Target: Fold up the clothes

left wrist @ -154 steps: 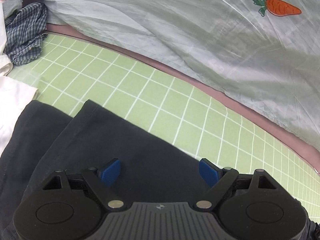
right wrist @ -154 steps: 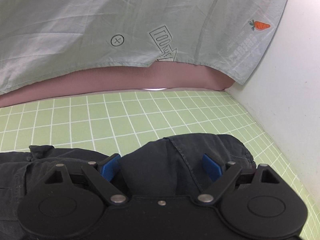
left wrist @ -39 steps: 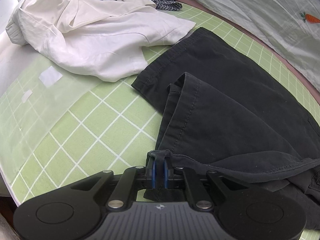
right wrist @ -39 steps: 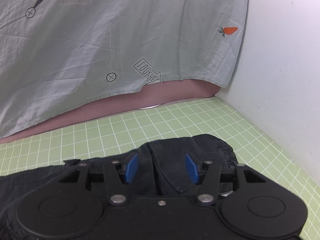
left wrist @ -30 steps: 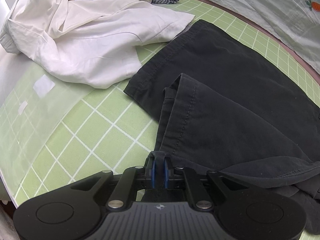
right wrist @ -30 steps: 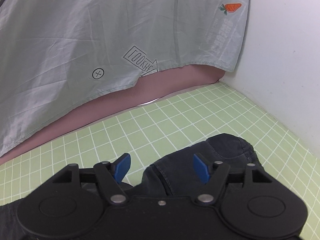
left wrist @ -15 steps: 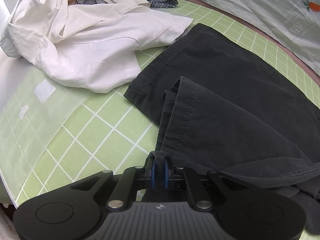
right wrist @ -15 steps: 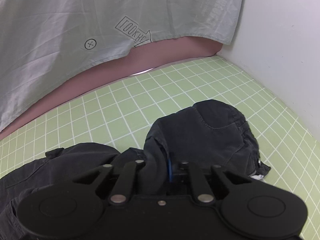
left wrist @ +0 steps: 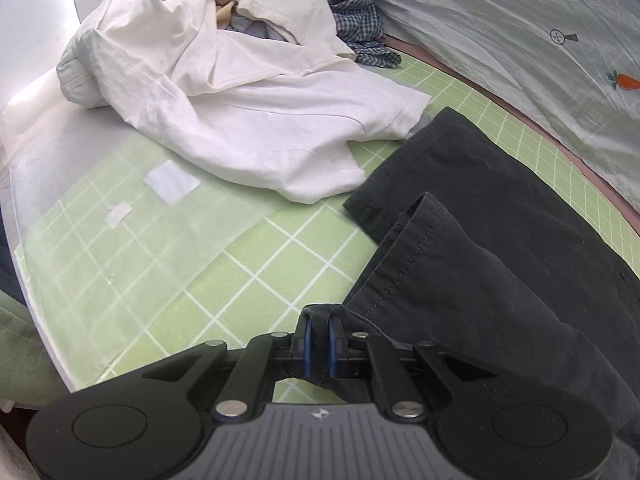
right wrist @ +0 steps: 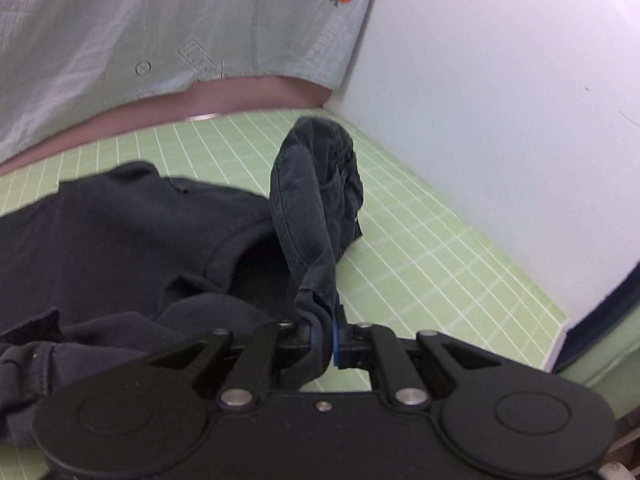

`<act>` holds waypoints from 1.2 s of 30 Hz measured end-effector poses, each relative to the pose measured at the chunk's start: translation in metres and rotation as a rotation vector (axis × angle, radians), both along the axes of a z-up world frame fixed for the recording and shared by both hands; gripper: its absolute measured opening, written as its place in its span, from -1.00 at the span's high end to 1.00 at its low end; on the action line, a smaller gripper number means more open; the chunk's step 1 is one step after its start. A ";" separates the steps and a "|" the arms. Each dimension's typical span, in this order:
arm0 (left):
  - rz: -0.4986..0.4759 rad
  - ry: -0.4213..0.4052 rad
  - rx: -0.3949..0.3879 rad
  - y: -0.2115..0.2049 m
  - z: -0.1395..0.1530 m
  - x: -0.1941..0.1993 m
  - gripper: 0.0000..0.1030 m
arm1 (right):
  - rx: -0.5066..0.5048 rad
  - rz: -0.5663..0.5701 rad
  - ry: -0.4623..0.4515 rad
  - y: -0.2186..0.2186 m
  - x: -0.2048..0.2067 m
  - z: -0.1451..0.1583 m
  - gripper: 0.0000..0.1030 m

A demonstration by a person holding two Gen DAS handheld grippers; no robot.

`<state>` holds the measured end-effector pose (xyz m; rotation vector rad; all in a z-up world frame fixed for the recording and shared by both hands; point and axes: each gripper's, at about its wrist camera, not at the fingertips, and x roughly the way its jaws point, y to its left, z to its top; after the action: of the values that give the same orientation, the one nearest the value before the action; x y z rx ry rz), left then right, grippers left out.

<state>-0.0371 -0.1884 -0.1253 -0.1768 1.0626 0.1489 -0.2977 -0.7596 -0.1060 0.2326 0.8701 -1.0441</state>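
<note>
Black trousers (left wrist: 500,240) lie spread across our green grid mat (left wrist: 256,264), below the pale carrot-print sheet (left wrist: 520,40). A white shirt (left wrist: 248,92) is heaped just beside the leg hems, with what may be a checked garment (left wrist: 360,36) behind it. Our left gripper (left wrist: 318,338) is clenched on a hem corner. Our right gripper (right wrist: 320,338) pinches a lifted fold at the waist end.
</note>
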 end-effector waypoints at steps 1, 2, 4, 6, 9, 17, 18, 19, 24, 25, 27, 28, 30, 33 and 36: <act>-0.002 0.002 0.006 0.008 0.000 -0.002 0.81 | 0.019 -0.005 0.020 0.005 -0.007 -0.007 0.86; -0.003 0.009 0.004 0.016 0.000 -0.004 0.82 | 0.037 -0.005 0.044 0.012 -0.013 -0.016 0.86; -0.003 0.029 -0.001 0.030 -0.004 -0.004 0.82 | 0.068 0.009 0.090 0.026 -0.016 -0.030 0.86; -0.008 0.040 0.025 0.042 -0.008 -0.004 0.81 | 0.064 0.039 0.155 0.046 -0.011 -0.044 0.86; -0.046 0.033 0.027 0.051 -0.010 -0.002 0.80 | 0.063 0.087 0.243 0.071 0.000 -0.061 0.85; -0.154 -0.012 0.066 0.041 0.005 0.012 0.37 | 0.115 0.010 0.146 0.085 0.001 -0.043 0.42; -0.160 -0.026 0.077 0.037 0.009 0.013 0.30 | 0.114 0.001 0.121 0.083 -0.002 -0.037 0.39; -0.166 -0.040 0.086 0.033 0.013 0.015 0.28 | 0.114 -0.009 0.095 0.081 -0.005 -0.032 0.38; -0.196 -0.122 0.110 0.005 0.036 0.010 0.00 | 0.109 -0.057 -0.031 0.072 -0.020 -0.005 0.29; -0.199 -0.133 0.110 -0.003 0.038 0.008 -0.03 | 0.102 -0.081 -0.074 0.065 -0.026 0.000 0.29; -0.200 -0.148 0.107 -0.020 0.041 0.002 -0.03 | 0.087 -0.127 -0.159 0.050 -0.038 0.010 -0.05; -0.194 -0.142 0.095 -0.030 0.040 -0.002 -0.03 | 0.072 -0.145 -0.186 0.039 -0.044 0.013 -0.14; -0.186 -0.136 0.068 -0.053 0.035 -0.013 -0.04 | 0.067 -0.166 -0.226 0.010 -0.052 0.017 -0.25; -0.171 -0.118 0.033 -0.096 0.023 -0.034 -0.11 | 0.120 -0.174 -0.292 -0.038 -0.059 0.015 -0.36; -0.152 -0.061 0.001 -0.137 0.006 -0.054 -0.12 | 0.193 -0.187 -0.333 -0.083 -0.064 0.007 -0.40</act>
<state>-0.0909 -0.3256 -0.1191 -0.0983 1.0109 0.0073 -0.3619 -0.8428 -0.0989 0.6421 0.6534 -1.0561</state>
